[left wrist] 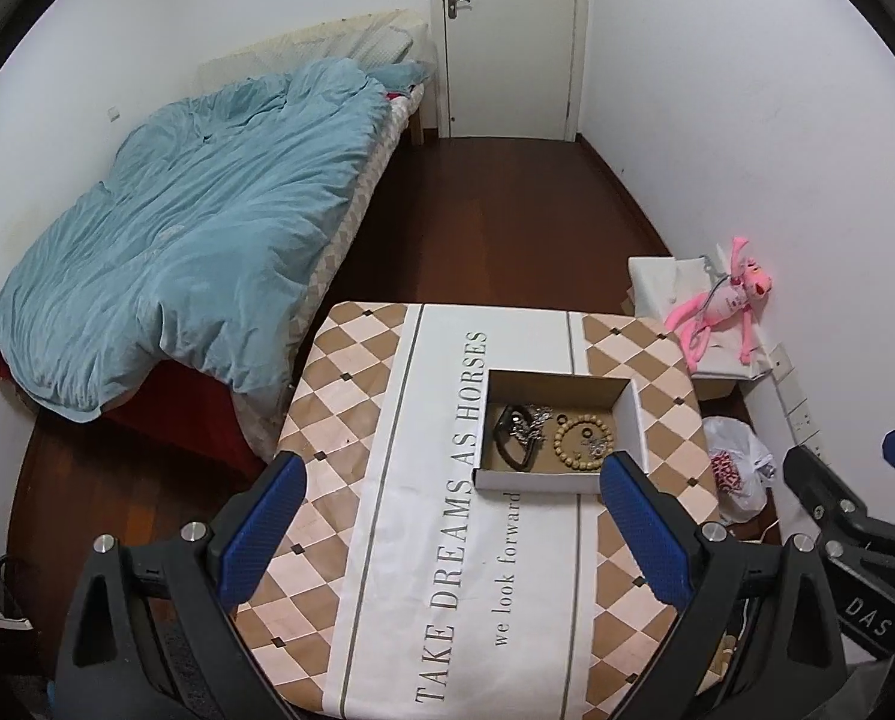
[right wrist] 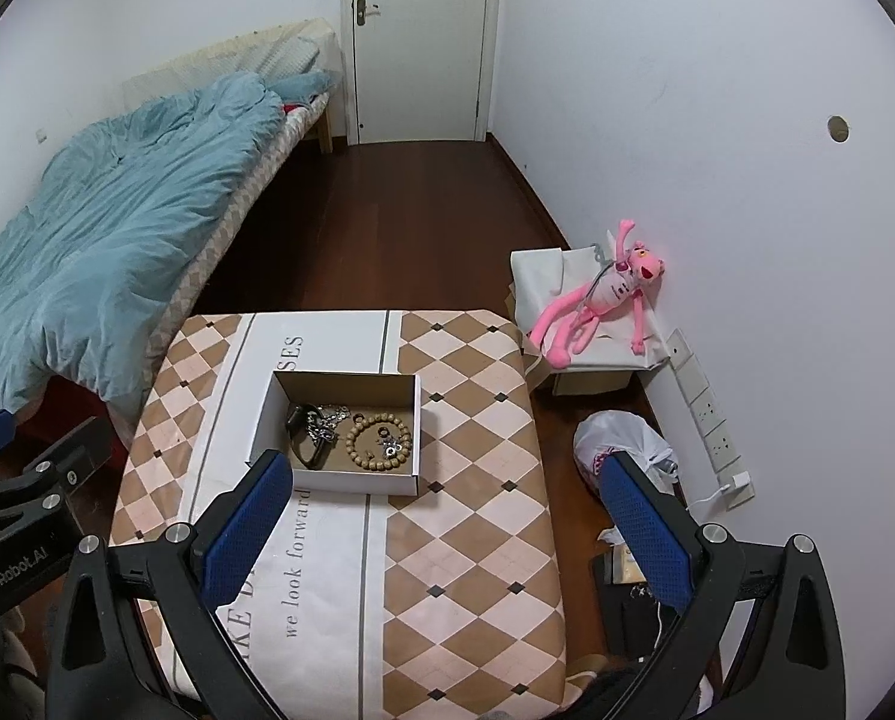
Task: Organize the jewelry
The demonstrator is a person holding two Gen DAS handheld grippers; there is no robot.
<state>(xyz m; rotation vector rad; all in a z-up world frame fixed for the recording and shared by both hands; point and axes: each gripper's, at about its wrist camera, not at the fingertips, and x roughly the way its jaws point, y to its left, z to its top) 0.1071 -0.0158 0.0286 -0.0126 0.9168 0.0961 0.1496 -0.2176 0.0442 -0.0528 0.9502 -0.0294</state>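
Left gripper [left wrist: 447,519]: up above the near part of the table, blue pads spread wide, nothing between them — empty.
Right gripper [right wrist: 444,513]: same story on its side, pads wide apart, holding nothing; its left finger overlaps the box's near-left corner in the right wrist view, though whether it touches I cannot tell.
Box [right wrist: 351,483]: an open cardboard box, white outside and brown inside, sitting on the table toward the far side, across the printed lettering.
Bead bracelet [right wrist: 378,441]: a ring of tan wooden beads lying flat on the right half of the box floor.
Small metal pieces [right wrist: 390,447]: a few little rings and silver bits inside the bead loop — too small to name.
Dark strap [right wrist: 303,438]: black, looped, on the left half of the box floor.
Silver chain [right wrist: 327,417]: bunched up over the strap.
Table [right wrist: 477,480]: covered in a diamond-checked cloth with a white band of text.
Around the room: bed with blue duvet [left wrist: 195,228] to the left, pink plush toy [right wrist: 603,294] by the right wall.
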